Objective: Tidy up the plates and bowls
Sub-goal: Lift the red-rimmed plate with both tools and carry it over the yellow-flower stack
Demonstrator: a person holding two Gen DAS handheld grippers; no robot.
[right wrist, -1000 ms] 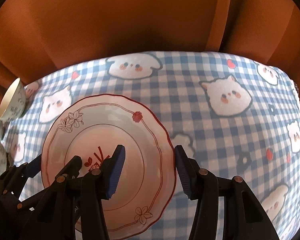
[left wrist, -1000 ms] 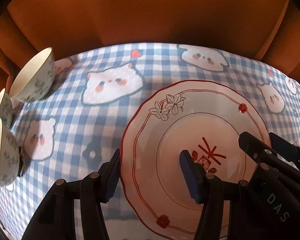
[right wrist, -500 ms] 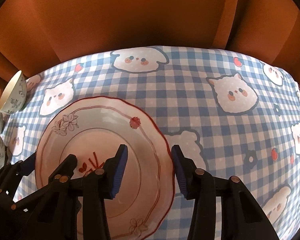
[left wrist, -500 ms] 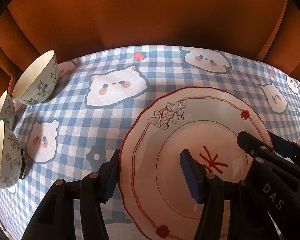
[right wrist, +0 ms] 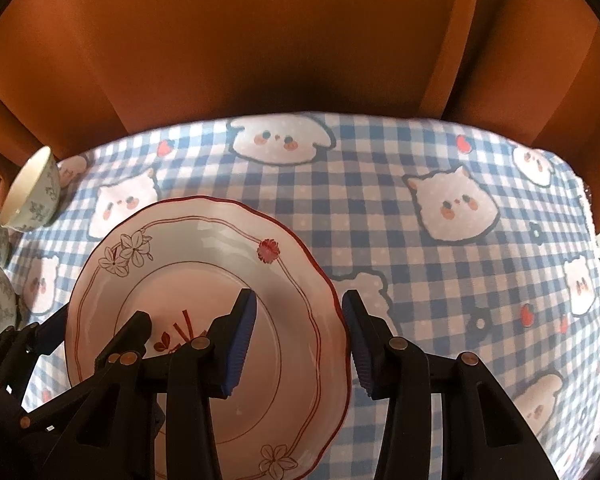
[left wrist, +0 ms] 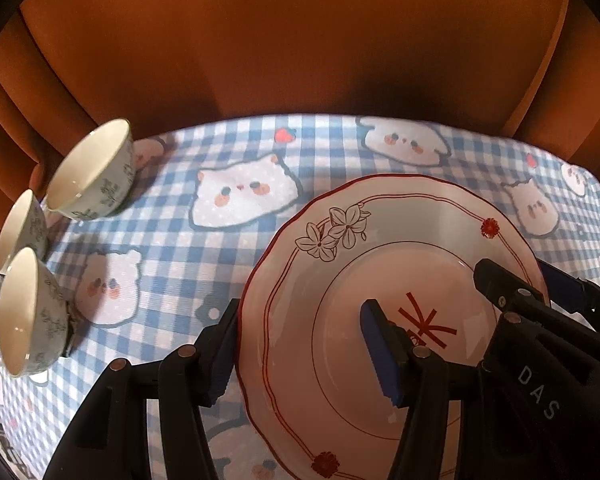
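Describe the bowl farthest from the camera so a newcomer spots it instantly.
On the blue checked animal-print tablecloth, find the three floral bowls at left. The farthest white ceramic bowl with green leaf print stands alone beside the orange curtain, apart from the nearer pair.

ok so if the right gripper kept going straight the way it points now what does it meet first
Most likely the plate: the right gripper straddles the plate's right rim, one finger over the plate, the other beyond its edge over the checked tablecloth. Depth is unclear.

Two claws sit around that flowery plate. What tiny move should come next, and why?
Probably pinch shut: the left claw and right claw each straddle an opposite edge of the plate, but neither looks tight on the rim yet, so lifting now might drop it.
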